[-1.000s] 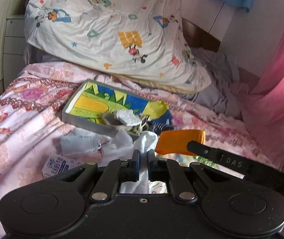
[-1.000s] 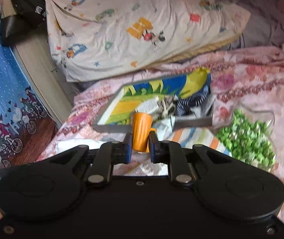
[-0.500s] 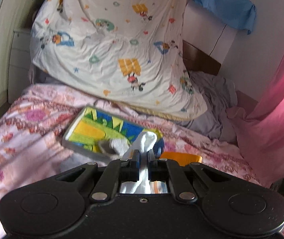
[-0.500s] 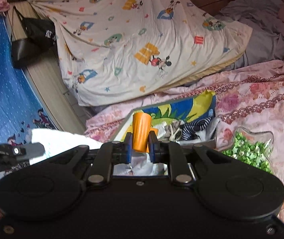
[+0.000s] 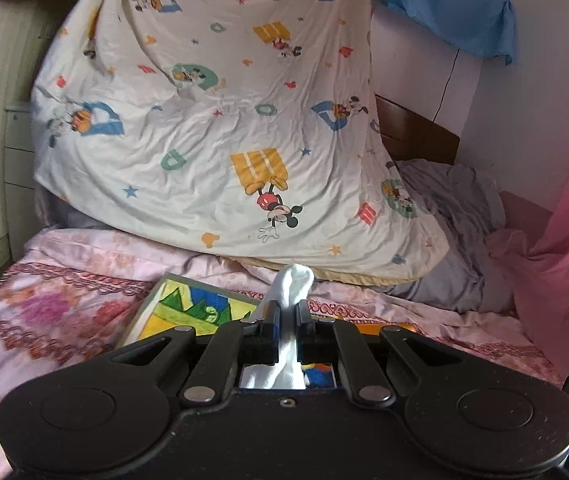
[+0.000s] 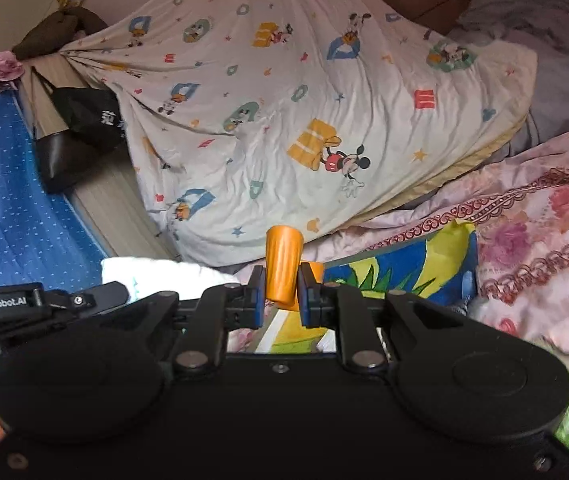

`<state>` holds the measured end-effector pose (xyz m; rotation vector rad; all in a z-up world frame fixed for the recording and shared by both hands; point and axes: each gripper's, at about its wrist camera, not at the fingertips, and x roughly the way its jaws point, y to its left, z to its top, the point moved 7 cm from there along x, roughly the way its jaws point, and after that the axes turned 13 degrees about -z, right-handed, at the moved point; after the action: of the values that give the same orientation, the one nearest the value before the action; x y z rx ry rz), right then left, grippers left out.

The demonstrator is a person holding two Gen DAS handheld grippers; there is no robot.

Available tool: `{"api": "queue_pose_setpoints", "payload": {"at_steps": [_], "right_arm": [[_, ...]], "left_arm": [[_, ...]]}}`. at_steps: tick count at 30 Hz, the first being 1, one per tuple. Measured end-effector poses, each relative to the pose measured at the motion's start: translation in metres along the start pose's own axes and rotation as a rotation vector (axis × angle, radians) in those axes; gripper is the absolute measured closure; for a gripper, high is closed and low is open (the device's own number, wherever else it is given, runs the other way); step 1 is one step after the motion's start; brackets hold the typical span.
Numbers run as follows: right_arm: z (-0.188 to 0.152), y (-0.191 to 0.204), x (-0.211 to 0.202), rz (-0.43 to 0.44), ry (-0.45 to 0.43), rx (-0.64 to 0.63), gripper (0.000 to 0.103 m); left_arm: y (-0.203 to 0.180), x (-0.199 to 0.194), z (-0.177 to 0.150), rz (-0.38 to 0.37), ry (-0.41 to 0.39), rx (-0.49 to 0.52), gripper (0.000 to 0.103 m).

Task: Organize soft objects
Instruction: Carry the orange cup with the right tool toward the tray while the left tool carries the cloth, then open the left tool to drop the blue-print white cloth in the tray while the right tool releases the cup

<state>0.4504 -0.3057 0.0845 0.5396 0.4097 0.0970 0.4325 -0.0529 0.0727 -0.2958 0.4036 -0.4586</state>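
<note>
Both grippers hold soft things up over the bed.

The bed is biggest, and the picture box lies on it at about 10 o'clock from the left gripper, close below. That gripper pinches a white sock pointing up to 12 o'clock. The right gripper squeezes an orange roll, also standing up, with the box at 3 o'clock.

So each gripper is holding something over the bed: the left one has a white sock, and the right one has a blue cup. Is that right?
Nearly. The left gripper does hold the white sock, but the cup clamped in the right gripper is orange, not blue. The right wrist view shows it plainly.
</note>
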Motion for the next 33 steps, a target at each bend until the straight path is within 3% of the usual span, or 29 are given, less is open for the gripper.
{"api": "queue_pose_setpoints", "payload": {"at_steps": [6,12,21,26,33], "right_arm": [[-0.016,-0.040,0.064,-0.033,0.101,0.145,0.093],[-0.044,-0.065,0.084,-0.097,0.150,0.211,0.093],[-0.059,-0.098,0.095,-0.257,0.179,0.199,0.093],[-0.063,-0.098,0.103,-0.341,0.196,0.127,0.092],[-0.065,-0.095,0.112,-0.401,0.226,0.068,0.085]], "left_arm": [[0.019,0.077,-0.014,-0.044,0.005,-0.056,0.096],[0.034,0.130,-0.040,-0.074,0.012,-0.173,0.096],[0.083,0.153,-0.088,0.063,0.102,-0.282,0.096],[0.105,0.153,-0.104,0.184,0.176,-0.255,0.096],[0.112,0.143,-0.105,0.227,0.193,-0.244,0.087]]}}
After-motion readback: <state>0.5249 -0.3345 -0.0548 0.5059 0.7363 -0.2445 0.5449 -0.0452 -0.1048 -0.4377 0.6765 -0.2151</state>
